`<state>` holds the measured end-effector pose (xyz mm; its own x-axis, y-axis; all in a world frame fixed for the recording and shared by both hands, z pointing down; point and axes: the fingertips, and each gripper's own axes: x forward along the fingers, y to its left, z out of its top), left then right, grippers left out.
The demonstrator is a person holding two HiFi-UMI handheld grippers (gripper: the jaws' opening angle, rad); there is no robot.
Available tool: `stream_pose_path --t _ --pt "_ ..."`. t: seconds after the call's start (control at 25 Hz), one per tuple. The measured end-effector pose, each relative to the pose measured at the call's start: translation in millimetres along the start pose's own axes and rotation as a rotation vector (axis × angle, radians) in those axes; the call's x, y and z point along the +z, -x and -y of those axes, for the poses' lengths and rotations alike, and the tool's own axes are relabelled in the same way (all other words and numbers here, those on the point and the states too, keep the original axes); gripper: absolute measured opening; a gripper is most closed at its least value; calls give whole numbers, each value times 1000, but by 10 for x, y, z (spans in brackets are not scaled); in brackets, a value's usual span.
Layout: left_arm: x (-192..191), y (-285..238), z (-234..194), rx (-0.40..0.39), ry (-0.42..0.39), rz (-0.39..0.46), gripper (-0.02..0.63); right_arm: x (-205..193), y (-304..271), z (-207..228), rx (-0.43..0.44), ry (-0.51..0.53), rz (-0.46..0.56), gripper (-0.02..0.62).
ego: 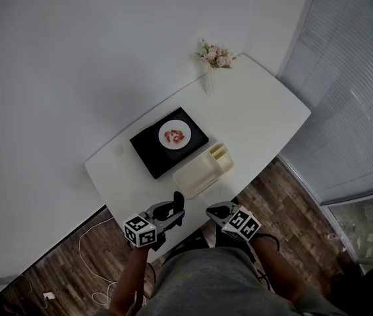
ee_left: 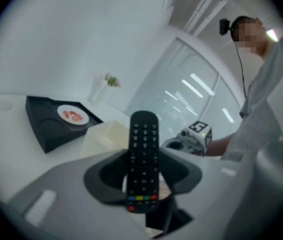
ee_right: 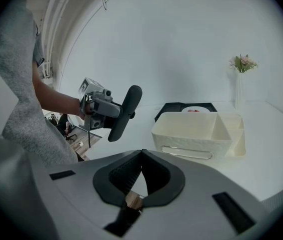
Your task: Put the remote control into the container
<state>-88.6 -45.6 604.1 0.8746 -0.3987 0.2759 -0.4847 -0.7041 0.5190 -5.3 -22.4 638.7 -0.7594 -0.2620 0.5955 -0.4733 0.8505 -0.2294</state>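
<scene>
The left tool (ego: 173,209) grips the remote control (ee_left: 143,159) upright between its jaws (buttons facing its camera), near the table's (ee_right: 261,149) front edge and apart from the container (ee_right: 196,131). The right tool (ee_right: 141,159) is pinched closed, empty.

A white worktop (ego: 265,110) with rounded corners stands against a plain white wall (ego: 74,58), evenly lit. Dark wood-plank floor (ego: 285,203) shows past its near and right edges. Beyond the right edge, pale horizontal blinds (ego: 351,91) cover a window.
</scene>
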Motion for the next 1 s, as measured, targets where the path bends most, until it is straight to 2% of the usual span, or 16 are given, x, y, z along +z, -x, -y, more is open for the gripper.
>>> stream_pose_path --t 0.56,1.0 --pt "467 -225 54 -7 -74 8 189 49 127 246 -71 -16 21 15" --pt "545 -477 -112 78 -168 -130 188 -12 174 401 -80 -53 18 15"
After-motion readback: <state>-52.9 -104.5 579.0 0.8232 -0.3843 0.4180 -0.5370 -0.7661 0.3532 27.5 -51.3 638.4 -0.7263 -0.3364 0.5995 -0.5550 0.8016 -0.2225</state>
